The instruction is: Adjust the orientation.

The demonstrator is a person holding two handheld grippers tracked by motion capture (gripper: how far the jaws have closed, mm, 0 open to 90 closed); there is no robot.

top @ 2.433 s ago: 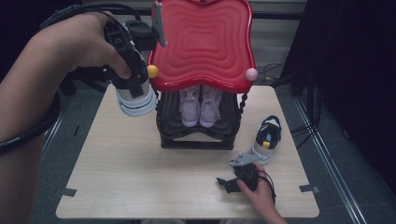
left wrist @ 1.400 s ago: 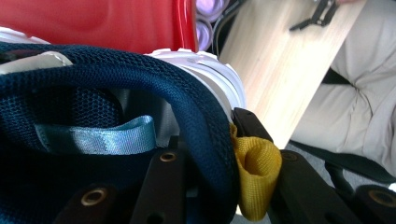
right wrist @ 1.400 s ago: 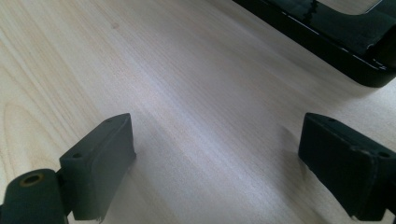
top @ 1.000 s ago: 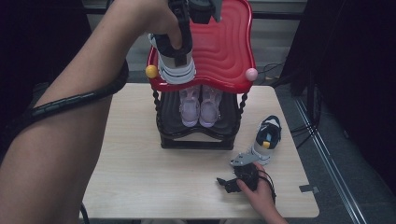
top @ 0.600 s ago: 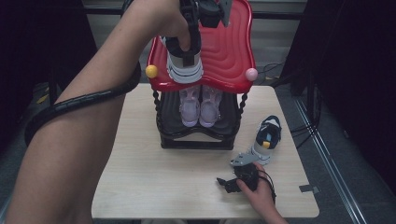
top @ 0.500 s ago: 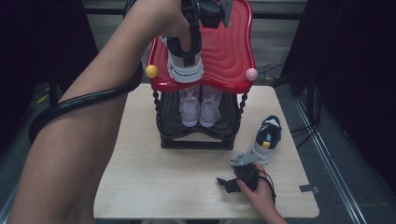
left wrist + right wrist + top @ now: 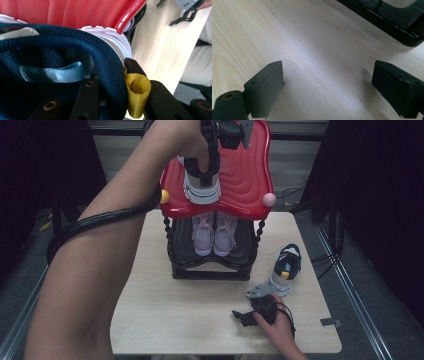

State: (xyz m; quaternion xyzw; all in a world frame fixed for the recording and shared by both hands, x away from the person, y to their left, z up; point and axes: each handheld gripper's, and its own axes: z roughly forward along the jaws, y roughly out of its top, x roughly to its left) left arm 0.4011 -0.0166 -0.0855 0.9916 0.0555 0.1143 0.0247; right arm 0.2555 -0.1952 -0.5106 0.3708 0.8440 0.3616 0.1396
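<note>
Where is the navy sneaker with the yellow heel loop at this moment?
In the high view, the navy sneaker is in the left gripper, over the left part of the red top shelf.

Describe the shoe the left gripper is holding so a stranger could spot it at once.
Find the two-tier rack's red top shelf. At its front edge the left gripper clamps a navy mesh sneaker by the heel. Unlike the pale pair below, it has a white sole and yellow heel loop.

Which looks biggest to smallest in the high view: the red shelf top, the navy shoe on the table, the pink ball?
1. red shelf top
2. navy shoe
3. pink ball
</note>
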